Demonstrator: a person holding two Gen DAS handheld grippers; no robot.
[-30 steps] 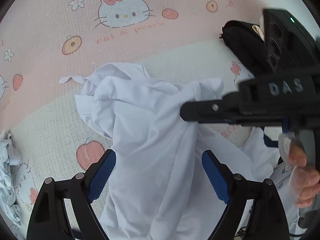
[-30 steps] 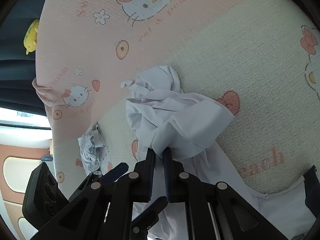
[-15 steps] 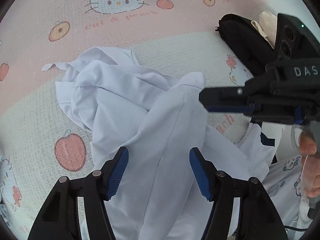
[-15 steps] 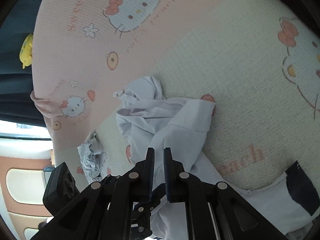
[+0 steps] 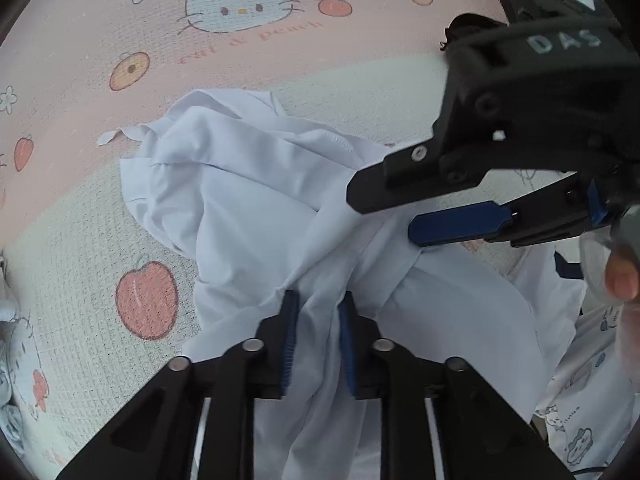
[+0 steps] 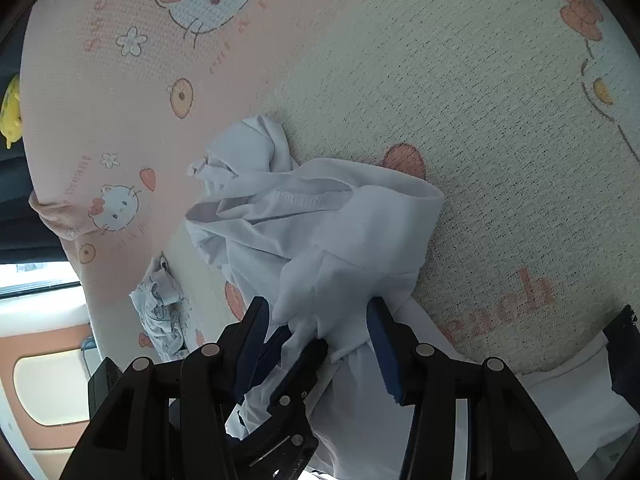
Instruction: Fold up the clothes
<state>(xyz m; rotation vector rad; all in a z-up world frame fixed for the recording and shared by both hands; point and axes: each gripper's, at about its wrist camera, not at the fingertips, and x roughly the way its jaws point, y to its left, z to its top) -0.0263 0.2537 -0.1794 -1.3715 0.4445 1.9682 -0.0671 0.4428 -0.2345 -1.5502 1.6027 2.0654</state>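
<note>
A crumpled white garment (image 5: 240, 200) lies on a pink and cream cartoon-cat mat (image 5: 280, 60). My left gripper (image 5: 317, 312) is shut on a bunched fold of its near part, the cloth pinched between the blue pads. My right gripper (image 5: 380, 220) reaches in from the right, just above the same fold, with its jaws apart. In the right wrist view the white garment (image 6: 340, 220) bulges up between the fingers of the open right gripper (image 6: 318, 320), and the left gripper's fingers (image 6: 296, 364) sit just below, holding the cloth.
A small printed garment (image 6: 160, 304) lies crumpled at the mat's left edge. More printed cloth (image 5: 580, 420) and a dark-trimmed white piece (image 6: 580, 380) lie to the right. A person's hand (image 5: 620, 276) holds the right gripper. A yellow toy (image 6: 10, 112) sits beyond the mat.
My left gripper went from open around the white garment to shut on its fold. My right gripper, earlier shut on the cloth, has opened and let go.
</note>
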